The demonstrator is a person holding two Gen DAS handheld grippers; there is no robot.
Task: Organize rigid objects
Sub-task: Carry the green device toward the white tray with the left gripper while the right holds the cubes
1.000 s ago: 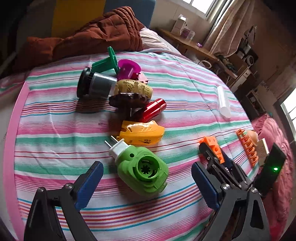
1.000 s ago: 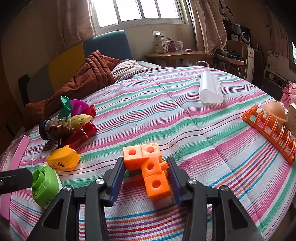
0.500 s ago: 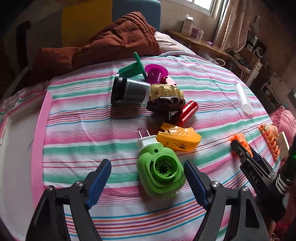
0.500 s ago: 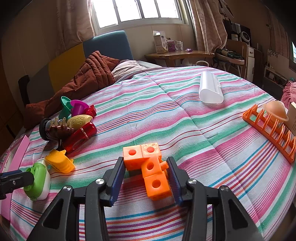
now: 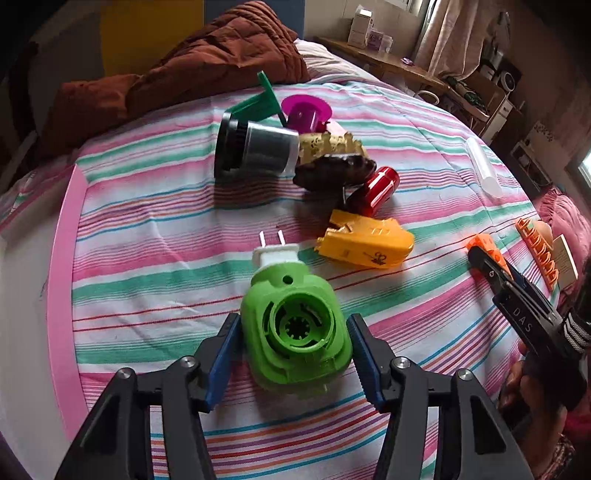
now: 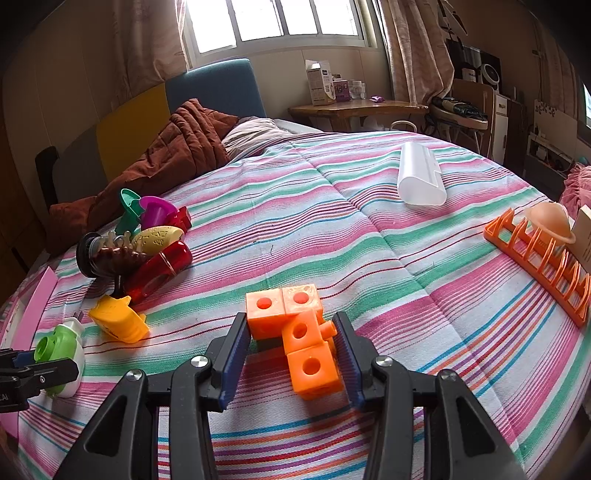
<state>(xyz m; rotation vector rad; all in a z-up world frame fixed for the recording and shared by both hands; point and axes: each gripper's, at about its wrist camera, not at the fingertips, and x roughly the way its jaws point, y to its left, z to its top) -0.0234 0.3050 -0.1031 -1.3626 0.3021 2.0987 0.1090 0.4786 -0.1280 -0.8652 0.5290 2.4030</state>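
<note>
Left gripper [image 5: 293, 354] jaws flank green plug [image 5: 295, 332] mid-bedspread [image 5: 147, 236].

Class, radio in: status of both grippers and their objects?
Left gripper shut on green plug. Right gripper shut on orange blocks. Nothing in the way.

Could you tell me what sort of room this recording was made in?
Most likely a bedroom in a home: the objects lie on a bed with a striped bedspread, a rumpled brown quilt and a pillow sit by the padded headboard, and a curtained window stands behind.
</note>
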